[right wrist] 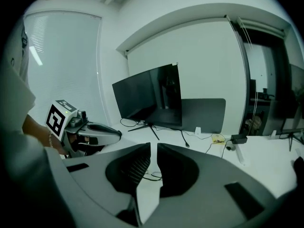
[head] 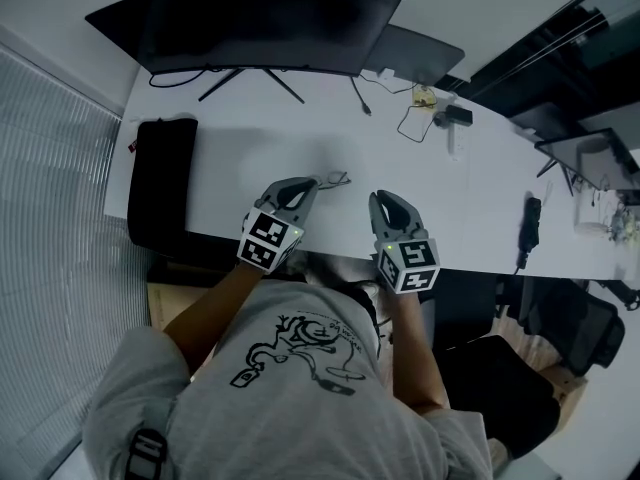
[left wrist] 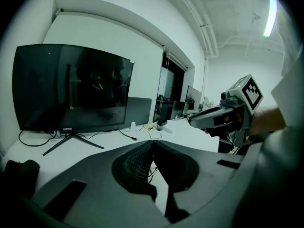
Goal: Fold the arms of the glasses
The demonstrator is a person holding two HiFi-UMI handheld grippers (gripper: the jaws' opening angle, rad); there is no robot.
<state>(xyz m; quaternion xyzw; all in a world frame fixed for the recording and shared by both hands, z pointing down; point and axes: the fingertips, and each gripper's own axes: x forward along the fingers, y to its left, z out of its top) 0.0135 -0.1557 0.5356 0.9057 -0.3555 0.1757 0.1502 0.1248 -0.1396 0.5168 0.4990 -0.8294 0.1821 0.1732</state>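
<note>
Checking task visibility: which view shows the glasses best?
Head view: the glasses lie in the open on the table, small but unblocked. Each gripper view shows at most thin slivers of frame, low in the picture.

right gripper hovers over the table, jaws a slit apart, empty; glasses lie beyond, left gripper leftward, monitor behind.

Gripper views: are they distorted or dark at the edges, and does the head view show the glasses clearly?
Left gripper view: strong fisheye, black corners, bowed monitor, glare from the ceiling light. Right gripper view: same round vignette, near jaws soft. Head view: dim, bent at the rim; the glasses are small and faint.
</note>
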